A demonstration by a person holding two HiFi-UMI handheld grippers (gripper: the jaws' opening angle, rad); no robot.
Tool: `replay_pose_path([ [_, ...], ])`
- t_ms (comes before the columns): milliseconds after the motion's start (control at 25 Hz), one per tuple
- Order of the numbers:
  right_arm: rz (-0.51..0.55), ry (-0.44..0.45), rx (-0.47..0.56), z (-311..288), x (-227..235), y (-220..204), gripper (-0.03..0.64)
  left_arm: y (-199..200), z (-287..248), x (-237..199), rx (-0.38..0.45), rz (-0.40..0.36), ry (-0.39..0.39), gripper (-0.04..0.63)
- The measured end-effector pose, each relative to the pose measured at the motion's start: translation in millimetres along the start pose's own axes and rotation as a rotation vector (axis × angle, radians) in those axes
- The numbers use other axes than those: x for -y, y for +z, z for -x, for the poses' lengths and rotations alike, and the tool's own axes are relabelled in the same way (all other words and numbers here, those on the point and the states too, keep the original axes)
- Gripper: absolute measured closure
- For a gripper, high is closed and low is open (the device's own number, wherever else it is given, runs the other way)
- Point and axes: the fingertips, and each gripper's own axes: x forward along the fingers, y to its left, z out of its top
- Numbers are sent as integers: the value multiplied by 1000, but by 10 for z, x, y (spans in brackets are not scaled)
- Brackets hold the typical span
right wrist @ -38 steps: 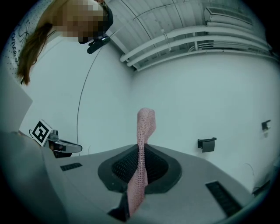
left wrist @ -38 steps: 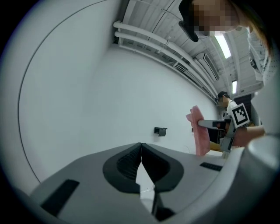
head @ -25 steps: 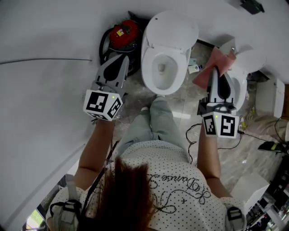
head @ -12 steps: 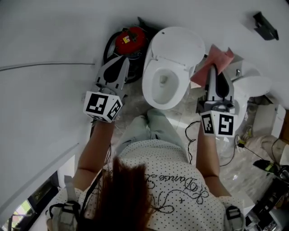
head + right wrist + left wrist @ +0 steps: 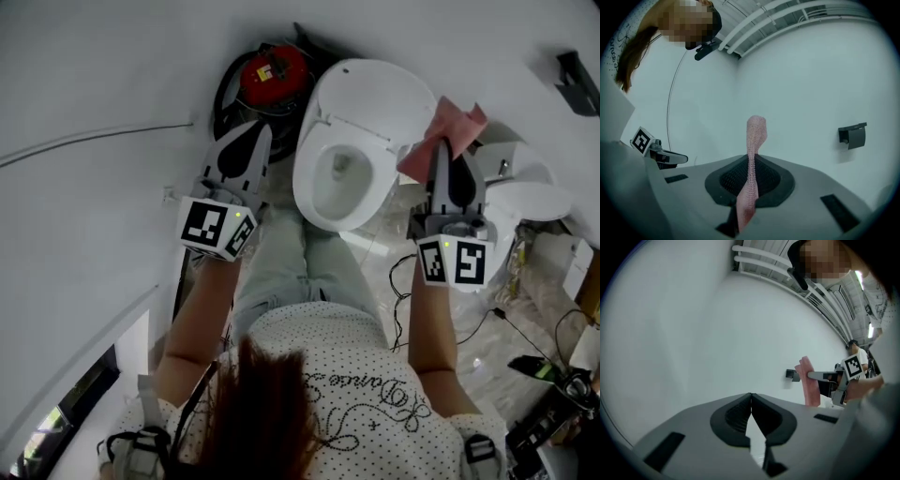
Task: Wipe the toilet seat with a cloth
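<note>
We are standing over a white ceramic toilet point(image 5: 375, 94) with its lid raised toward the far wall and its white oval seat point(image 5: 307, 192) lying down around the bowl. A red round canister ringed by black hose point(image 5: 274, 70) is sitting on the floor, far and left of the toilet. We are holding the left hand-held gripper point(image 5: 265, 127) left of the bowl, with its jaws pressed together on nothing. The right hand-held gripper point(image 5: 441, 152) is hovering right of the seat and is clamping a pink knitted cloth point(image 5: 441, 131), which is sticking up beyond the jaws in the air near the lid's right edge.
</note>
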Motion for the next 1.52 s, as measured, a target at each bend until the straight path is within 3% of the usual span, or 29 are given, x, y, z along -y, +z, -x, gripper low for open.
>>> replay_pose_path([
  [200, -23, -11, -71, -241, -137, -311, 598, -173, -299, -233, -32, 44, -46, 603],
  [760, -90, -157, -184, -858, -351, -1252, 598, -560, -1207, -787, -70, 25, -228, 603],
  [1160, -176, -111, -255, -1149, -307, -2225, 598, -1323, -1578, -907, -96, 62, -170, 603],
  [1520, -256, -56, -309, -1317, -179, -3460, 595, -2332, -1818, -926, -163, 95, -89, 603],
])
